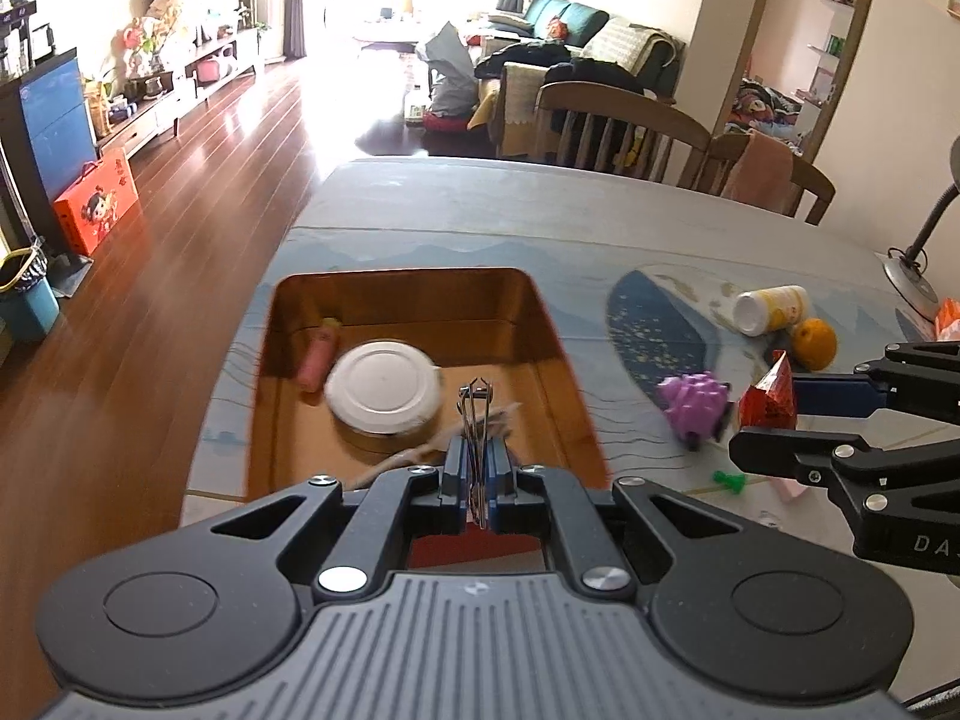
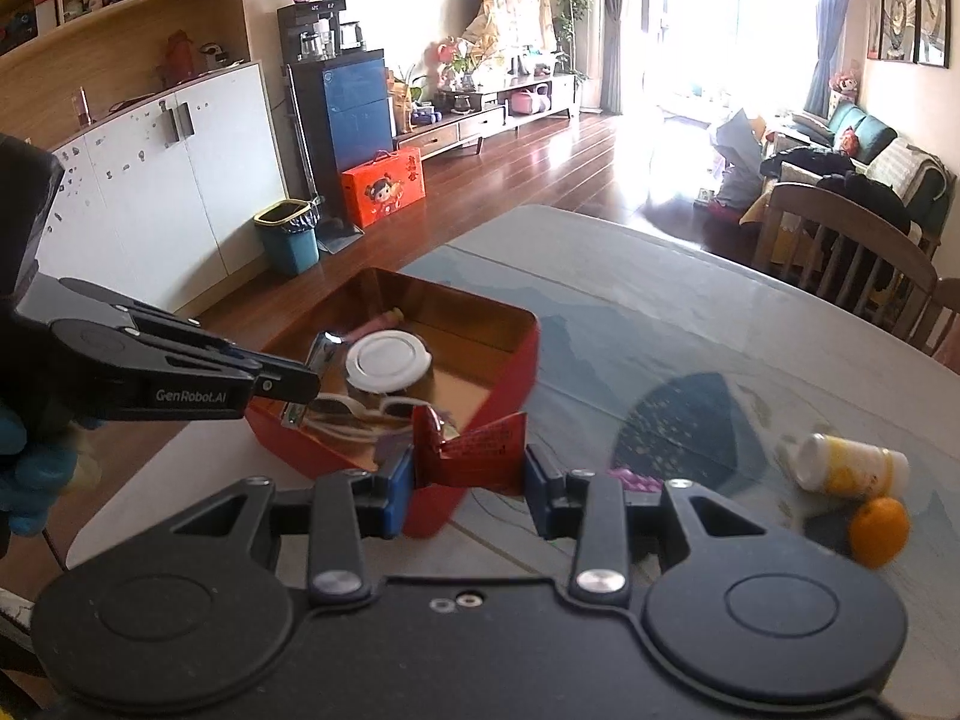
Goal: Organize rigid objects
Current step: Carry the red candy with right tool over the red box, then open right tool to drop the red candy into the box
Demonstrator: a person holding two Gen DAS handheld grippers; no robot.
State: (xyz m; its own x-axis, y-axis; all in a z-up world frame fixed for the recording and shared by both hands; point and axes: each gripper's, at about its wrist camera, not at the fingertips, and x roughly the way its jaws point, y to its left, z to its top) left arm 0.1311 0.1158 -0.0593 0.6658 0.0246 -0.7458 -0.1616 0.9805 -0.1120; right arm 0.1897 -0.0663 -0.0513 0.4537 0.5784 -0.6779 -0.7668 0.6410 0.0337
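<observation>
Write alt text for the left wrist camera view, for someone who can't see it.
The left claw holds a metal nail clipper above an open red tin containing a white lid and a pink tube. At right, the right claw grips a red packet near a purple spiky toy.

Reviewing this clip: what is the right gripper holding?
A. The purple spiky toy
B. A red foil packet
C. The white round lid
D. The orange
B: the right gripper is shut on the red foil packet, beside the red tin; the orange lies on the table.
</observation>
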